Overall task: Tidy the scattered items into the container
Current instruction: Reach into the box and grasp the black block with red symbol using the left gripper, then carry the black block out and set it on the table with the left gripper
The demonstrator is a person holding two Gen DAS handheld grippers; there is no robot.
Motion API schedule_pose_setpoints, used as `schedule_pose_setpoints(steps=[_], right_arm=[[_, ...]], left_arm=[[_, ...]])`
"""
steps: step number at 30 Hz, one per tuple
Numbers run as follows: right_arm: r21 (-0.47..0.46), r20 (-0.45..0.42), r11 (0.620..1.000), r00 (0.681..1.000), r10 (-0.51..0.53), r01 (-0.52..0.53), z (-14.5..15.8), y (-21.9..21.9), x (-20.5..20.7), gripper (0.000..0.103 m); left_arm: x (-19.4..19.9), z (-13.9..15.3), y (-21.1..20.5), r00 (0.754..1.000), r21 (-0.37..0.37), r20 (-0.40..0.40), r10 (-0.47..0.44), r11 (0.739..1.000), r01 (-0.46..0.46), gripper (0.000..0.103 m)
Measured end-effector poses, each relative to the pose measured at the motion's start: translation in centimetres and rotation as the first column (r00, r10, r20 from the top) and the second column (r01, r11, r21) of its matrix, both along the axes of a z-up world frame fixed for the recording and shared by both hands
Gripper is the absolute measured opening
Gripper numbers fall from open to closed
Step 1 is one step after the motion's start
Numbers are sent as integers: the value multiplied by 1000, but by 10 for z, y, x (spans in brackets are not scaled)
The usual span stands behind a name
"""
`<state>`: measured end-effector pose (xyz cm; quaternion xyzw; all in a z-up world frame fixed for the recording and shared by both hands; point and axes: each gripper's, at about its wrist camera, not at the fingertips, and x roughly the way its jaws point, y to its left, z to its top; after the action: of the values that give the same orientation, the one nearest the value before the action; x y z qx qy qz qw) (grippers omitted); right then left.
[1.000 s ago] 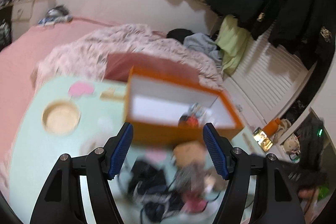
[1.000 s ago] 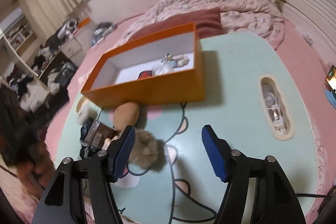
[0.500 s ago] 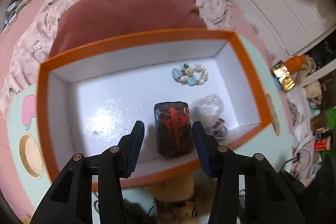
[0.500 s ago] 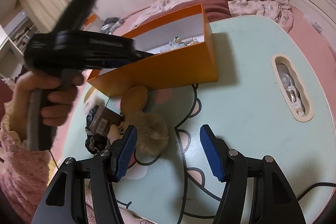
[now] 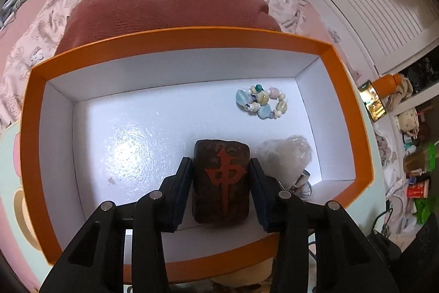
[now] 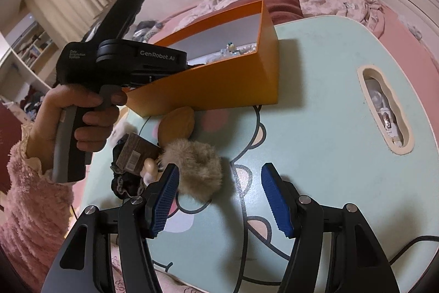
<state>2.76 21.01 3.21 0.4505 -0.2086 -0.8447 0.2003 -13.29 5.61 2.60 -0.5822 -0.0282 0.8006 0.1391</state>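
Tile (image 5: 221, 180) lies between closing left gripper (image 5: 221, 177) fingers (image 5: 183, 183), seemingly touching; right gripper (image 6: 219, 199) open

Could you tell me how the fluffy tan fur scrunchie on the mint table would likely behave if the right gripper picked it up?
The fluffy tan fur scrunchie looks soft, so it would probably squash between the pads. Its long fur suggests little weight. Lying flat, it seems unlikely to roll.

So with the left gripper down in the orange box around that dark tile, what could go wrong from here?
The left gripper is closing on the dark tile, an item already in the orange box; lifting it would undo progress. The crinkly plastic bundle sits right beside one finger and might get snagged. Meanwhile the furry scrunchie and other clutter wait on the table by the open right gripper.
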Motion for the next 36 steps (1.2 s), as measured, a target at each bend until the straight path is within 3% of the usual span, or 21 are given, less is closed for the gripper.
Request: schedule_pose_setpoints(steps=[2,7,10,13,22,27,31,36], right_arm=[[3,-4,1000,1000,-2,2,0,0,2,63],[-2,5,1000,1000,-7,7,-3,0,0,63],[1,5,1000,1000,-6,6,-2,0,0,63],[2,1,1000,1000,-9,9,-2,-1,0,63],[16,8,1000,1000,4,-4,-3,-7,-2,63],[17,7,1000,1000,5,-5,-4,-8,-4,63],[11,4,1000,1000,0,0,-4,-8,-5,63],[22,-18,1000,1000,5,-5,5,-11,-10,63]], left_arm=[[3,6,-6,999,-20,-48,10,1000,-11,42],[32,51,-33,986,123,-158,51,992,-32,42],[54,74,-42,971,163,-227,71,986,-34,41],[83,80,-55,967,199,-241,84,979,-36,41],[139,51,-94,962,257,-200,184,958,-130,40],[167,33,-124,947,353,-144,286,909,-221,40],[181,22,-146,928,318,-132,348,902,-293,41],[183,-4,-146,937,359,-63,342,884,-299,41]])
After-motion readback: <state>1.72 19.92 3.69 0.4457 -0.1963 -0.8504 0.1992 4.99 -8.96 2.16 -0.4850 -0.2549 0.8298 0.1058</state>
